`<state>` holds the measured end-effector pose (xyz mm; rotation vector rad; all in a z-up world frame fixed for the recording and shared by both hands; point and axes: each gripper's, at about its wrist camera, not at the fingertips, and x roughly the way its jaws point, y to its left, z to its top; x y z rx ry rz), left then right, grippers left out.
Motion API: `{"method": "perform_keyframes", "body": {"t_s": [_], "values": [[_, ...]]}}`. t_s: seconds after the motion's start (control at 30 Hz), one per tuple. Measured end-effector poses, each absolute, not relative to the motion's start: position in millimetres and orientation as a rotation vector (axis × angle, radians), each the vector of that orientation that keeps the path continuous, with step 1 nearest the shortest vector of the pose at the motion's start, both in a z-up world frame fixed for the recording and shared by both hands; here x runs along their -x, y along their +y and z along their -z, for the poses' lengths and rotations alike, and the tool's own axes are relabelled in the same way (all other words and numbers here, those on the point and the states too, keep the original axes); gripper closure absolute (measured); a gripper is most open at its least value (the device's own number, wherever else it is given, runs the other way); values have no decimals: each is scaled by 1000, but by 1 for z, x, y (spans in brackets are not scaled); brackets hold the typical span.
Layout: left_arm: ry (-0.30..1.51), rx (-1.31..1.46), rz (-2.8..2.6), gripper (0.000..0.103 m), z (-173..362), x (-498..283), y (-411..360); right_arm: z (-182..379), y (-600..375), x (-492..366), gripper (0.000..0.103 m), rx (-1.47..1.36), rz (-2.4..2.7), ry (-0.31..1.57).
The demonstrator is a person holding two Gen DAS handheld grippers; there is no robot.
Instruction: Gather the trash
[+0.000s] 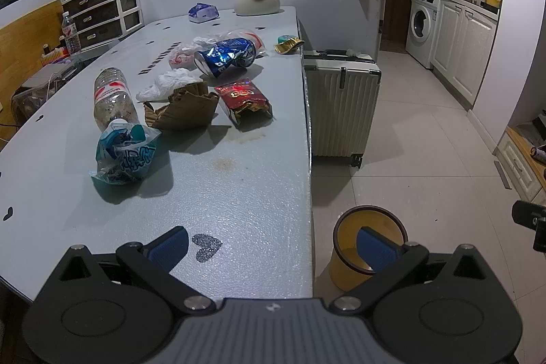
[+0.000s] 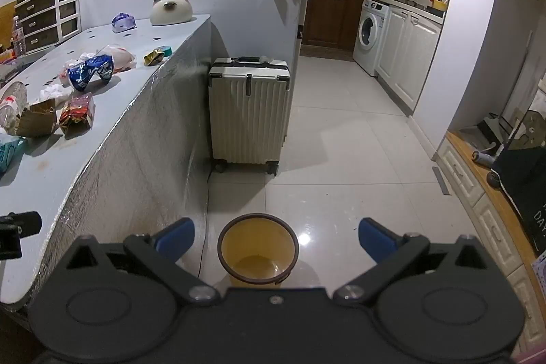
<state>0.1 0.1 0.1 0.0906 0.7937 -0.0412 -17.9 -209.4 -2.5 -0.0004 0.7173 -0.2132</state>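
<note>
Grey foam-topped table [image 1: 239,193] carried the trash; white tile floor to its right. Clear plastic bottle [image 1: 112,98] lay flat, long axis pointing away from me. Crushed blue can [image 1: 225,57] lay behind. Yellow round bin [image 2: 257,253] stood on the floor. My left gripper [image 1: 271,243] and right gripper [image 2: 276,237] were fully spread, empty.

Both the left gripper [image 1: 271,248] and the right gripper [image 2: 276,239] have black linkage arms, silver pivot screws, blue ribbed pads [image 1: 169,248] and round black housings.

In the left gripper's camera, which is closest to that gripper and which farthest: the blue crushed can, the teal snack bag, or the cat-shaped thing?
1. Teal snack bag, nearest, on the table's left.
2. Blue crushed can, mid-table.
3. Cat-shaped thing, farthest, by the wall.
</note>
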Motion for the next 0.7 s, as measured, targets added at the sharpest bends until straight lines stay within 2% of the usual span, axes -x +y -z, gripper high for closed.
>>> {"method": "perform_keyframes", "body": {"t_s": [0.7], "values": [[792,-90,42,0,0,0,0,0,-213,22,0,1,213,717]]}}
